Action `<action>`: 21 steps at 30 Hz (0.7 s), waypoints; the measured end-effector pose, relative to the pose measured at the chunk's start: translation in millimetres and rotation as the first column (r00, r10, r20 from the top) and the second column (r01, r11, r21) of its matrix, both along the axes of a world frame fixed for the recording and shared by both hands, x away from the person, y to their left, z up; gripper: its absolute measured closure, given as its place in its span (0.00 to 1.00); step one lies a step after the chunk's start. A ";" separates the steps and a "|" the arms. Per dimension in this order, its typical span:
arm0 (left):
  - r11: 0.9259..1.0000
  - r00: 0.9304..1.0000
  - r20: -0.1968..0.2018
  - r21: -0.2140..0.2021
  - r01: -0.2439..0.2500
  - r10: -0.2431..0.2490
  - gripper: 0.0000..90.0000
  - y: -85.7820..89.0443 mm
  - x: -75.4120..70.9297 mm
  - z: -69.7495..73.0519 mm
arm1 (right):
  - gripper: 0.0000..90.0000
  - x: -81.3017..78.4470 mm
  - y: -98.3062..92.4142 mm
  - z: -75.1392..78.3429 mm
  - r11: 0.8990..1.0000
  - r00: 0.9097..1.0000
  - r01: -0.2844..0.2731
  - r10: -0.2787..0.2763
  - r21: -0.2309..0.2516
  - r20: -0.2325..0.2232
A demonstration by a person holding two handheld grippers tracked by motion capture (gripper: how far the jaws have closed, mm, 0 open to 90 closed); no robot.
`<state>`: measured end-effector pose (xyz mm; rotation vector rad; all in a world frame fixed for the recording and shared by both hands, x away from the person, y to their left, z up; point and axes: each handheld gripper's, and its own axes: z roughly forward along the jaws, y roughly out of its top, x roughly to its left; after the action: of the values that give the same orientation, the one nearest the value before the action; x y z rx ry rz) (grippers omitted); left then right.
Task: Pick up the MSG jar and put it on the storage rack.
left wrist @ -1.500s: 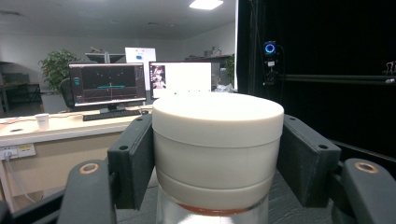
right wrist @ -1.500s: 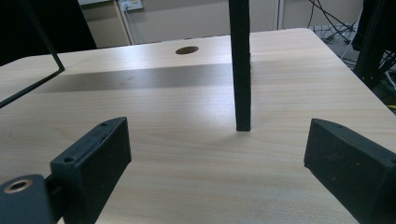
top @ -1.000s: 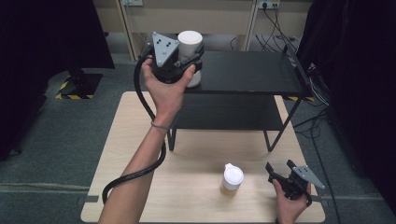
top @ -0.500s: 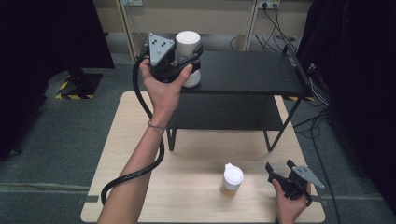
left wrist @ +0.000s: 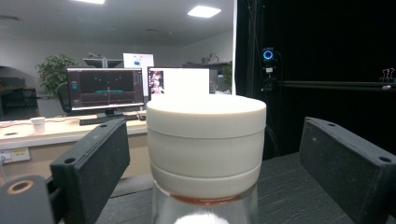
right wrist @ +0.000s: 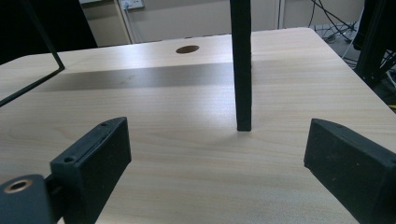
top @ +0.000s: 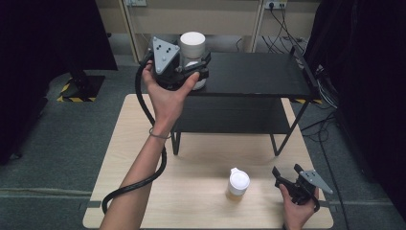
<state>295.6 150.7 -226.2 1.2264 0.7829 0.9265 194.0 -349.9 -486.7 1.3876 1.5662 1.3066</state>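
Observation:
A clear bottle with a white cap [top: 192, 44] stands upright at the left end of the black shelf's top board [top: 253, 74]. My left gripper [top: 194, 67] is open around it. In the left gripper view the bottle [left wrist: 205, 140] stands between the jaws with a gap on each side of the cap. A second white-capped bottle [top: 238, 183] stands on the wooden table [top: 143, 143] near the front. To its right, low over the table, my right gripper [top: 286, 171] is open and holds nothing. In its own view the right gripper [right wrist: 215, 154] faces a black shelf leg [right wrist: 240, 70].
The two-tier black shelf stands on thin legs at the back of the table, with a lower board [top: 234, 115] under the top one. Cables and dark curtains lie beyond the table to the right. A cable hole [right wrist: 187, 49] sits in the tabletop behind the leg.
My left gripper has shifted slightly left and back toward the person while staying around the bottle. The bottle on the shelf and my right gripper have not moved.

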 end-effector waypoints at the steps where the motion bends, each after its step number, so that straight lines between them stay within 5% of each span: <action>1: 1.000 1.000 0.004 0.005 -0.002 0.002 0.09 0.6 -1.4 -0.6 | 0.08 0.0 0.0 0.0 1.000 1.000 0.000 0.000 -0.001 0.000; 11: 0.999 0.999 0.045 0.037 -0.007 0.006 0.09 7.6 -17.9 -15.4 | 0.08 0.4 0.6 0.7 1.000 1.000 -0.001 0.001 -0.007 -0.003; 21: 1.000 0.998 0.068 0.008 0.013 -0.014 0.09 21.9 -33.9 -38.5 | 0.08 0.3 1.0 0.7 1.000 1.000 0.001 -0.001 -0.006 -0.003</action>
<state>261.7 172.6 -264.7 1.1989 0.7171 0.9562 194.3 -348.9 -486.0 1.3870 1.5701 1.2984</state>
